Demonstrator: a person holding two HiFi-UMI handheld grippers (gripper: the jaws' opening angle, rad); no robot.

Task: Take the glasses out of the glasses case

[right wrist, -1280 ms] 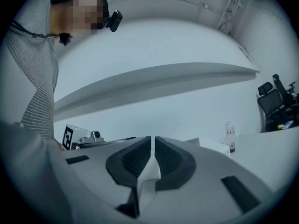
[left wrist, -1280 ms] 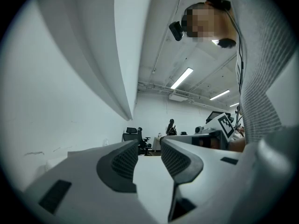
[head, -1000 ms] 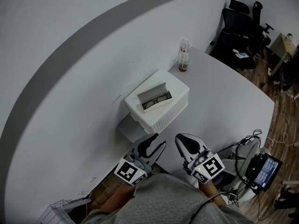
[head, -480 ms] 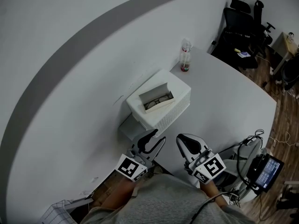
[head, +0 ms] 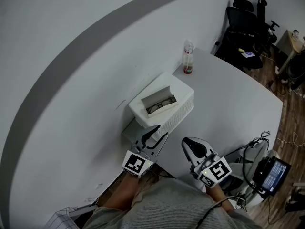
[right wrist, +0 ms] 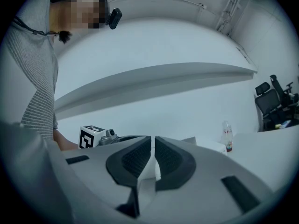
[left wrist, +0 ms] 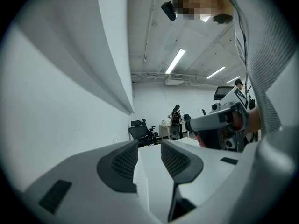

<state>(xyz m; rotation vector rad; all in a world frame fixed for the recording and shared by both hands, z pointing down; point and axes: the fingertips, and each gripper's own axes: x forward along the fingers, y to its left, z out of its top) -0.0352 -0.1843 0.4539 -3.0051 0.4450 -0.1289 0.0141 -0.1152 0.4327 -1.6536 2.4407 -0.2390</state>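
An open glasses case point(head: 160, 100) lies on top of a white perforated box point(head: 178, 109), with dark-framed glasses point(head: 161, 104) inside it. My left gripper point(head: 153, 131) is just short of the box's near corner, its jaws a little apart and empty. The left gripper view has the left gripper point(left wrist: 149, 146) with the white box point(left wrist: 154, 171) showing through the gap. My right gripper point(head: 188, 144) hangs nearer to me, right of the left one, jaws together and empty. In the right gripper view, the right gripper point(right wrist: 153, 143) leaves only a thin slit.
The box stands on a white table point(head: 228, 104) against a curved wall, with a small bottle point(head: 188, 61) behind it. A grey block point(head: 129, 130) lies by the box's near-left side. Office chairs point(head: 243, 27) stand far right, a screen device point(head: 271, 173) near right.
My left gripper has moved forward and slightly right, up to the box's near corner. The right gripper has barely shifted.
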